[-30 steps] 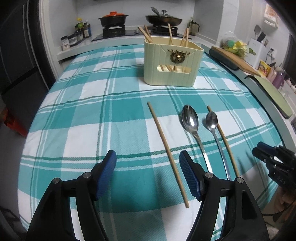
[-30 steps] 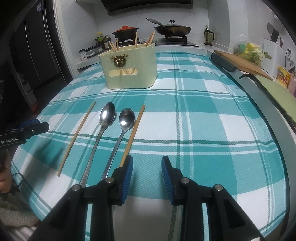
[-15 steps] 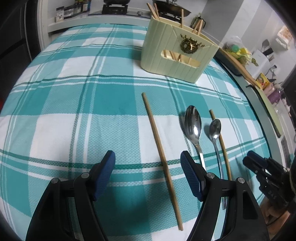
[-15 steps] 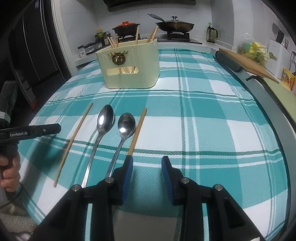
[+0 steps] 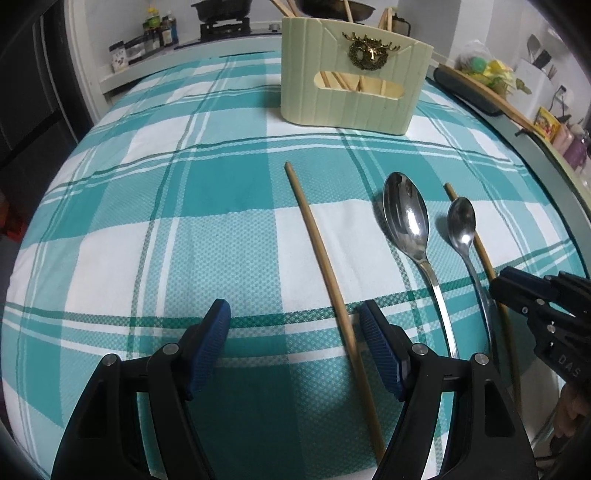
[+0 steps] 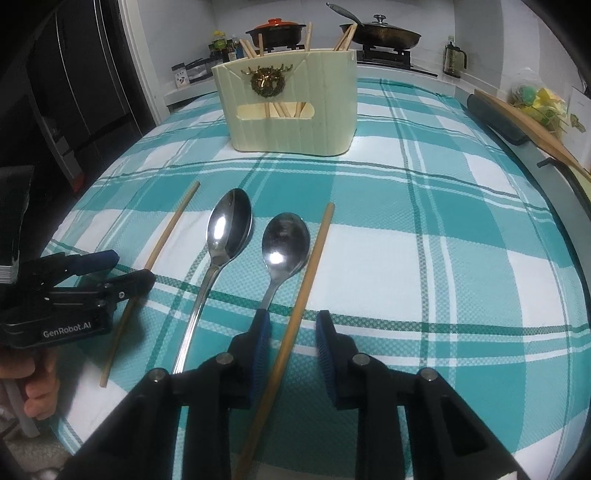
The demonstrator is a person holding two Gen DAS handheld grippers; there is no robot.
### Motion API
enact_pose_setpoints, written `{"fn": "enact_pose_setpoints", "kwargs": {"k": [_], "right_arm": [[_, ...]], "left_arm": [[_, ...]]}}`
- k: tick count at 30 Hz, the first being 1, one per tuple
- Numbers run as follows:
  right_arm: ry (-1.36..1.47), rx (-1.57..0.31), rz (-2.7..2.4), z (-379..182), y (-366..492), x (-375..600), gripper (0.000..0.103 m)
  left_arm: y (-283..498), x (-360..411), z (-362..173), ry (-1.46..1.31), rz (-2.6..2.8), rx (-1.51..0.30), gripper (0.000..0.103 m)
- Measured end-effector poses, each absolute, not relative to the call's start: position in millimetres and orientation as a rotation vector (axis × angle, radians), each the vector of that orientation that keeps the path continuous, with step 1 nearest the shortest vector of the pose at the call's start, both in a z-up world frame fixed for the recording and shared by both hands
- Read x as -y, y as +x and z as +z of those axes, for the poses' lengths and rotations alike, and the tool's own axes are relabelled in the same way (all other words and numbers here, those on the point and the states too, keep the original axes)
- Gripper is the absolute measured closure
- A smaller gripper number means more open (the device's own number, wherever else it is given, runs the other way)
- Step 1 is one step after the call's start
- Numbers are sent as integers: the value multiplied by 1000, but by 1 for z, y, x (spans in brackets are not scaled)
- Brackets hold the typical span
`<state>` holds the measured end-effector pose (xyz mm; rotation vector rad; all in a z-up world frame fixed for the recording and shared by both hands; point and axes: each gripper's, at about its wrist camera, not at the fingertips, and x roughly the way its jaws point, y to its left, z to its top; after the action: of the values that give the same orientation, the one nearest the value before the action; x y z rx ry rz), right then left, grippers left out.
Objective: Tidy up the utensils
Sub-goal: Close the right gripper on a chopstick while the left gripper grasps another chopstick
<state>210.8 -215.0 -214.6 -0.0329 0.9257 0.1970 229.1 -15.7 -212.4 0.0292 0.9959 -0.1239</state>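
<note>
A cream utensil holder [image 5: 351, 81] [image 6: 291, 107] with several chopsticks in it stands at the far side of the teal checked tablecloth [image 5: 147, 229]. In front of it lie a chopstick [image 5: 325, 266] [image 6: 162, 247], a large spoon [image 5: 408, 225] [image 6: 229, 229], a small spoon [image 5: 461, 225] [image 6: 286, 243] and a second chopstick [image 5: 480, 254] [image 6: 310, 266]. My left gripper [image 5: 295, 325] is open low over the cloth, the first chopstick just inside its right finger. My right gripper [image 6: 293, 328] is open with the second chopstick between its fingers.
A stove with a red pot [image 6: 275, 31] and a pan [image 6: 380, 35] is behind the table. Jars [image 5: 147, 40] stand at the back left. A cutting board [image 6: 528, 125] and a dark roll [image 6: 495, 118] lie along the right edge.
Both grippers have moved forward and lower. The left one now straddles the first chopstick's near part; the right one has slid over the second chopstick so it lies between the fingers.
</note>
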Motion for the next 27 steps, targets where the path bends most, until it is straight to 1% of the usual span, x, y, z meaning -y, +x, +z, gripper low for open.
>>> {"fn": "enact_pose_setpoints", "kwargs": {"k": [2, 5, 13, 14, 16, 18, 19, 21, 22, 23, 24, 27], "right_arm": [[-57, -939, 189, -219, 212, 213, 88], [-74, -932, 169, -220, 210, 213, 93], [-75, -934, 135, -219, 211, 215, 94], [-74, -933, 129, -219, 211, 215, 95], [-69, -933, 113, -219, 211, 217, 95], [-67, -935, 88, -219, 210, 221, 96], [-62, -937, 77, -219, 209, 225, 96], [-52, -939, 55, -218, 208, 233, 96], [-50, -940, 44, -218, 206, 236, 96], [-46, -942, 31, -218, 205, 240, 96], [-43, -943, 23, -217, 203, 244, 96], [-35, -946, -3, -217, 197, 255, 96]], "left_arm": [[229, 16, -213, 31, -120, -993, 29], [228, 17, -214, 34, -116, -987, 29], [226, 17, -215, 42, -120, -981, 29], [225, 17, -215, 45, -121, -980, 30], [222, 16, -214, 49, -119, -973, 38], [218, 15, -214, 56, -116, -964, 54], [216, 14, -213, 61, -114, -957, 59], [212, 13, -213, 70, -111, -950, 80], [210, 12, -212, 74, -114, -948, 85], [208, 11, -212, 79, -116, -947, 93], [205, 10, -212, 84, -115, -945, 96], [197, 7, -212, 98, -116, -948, 97]]}}
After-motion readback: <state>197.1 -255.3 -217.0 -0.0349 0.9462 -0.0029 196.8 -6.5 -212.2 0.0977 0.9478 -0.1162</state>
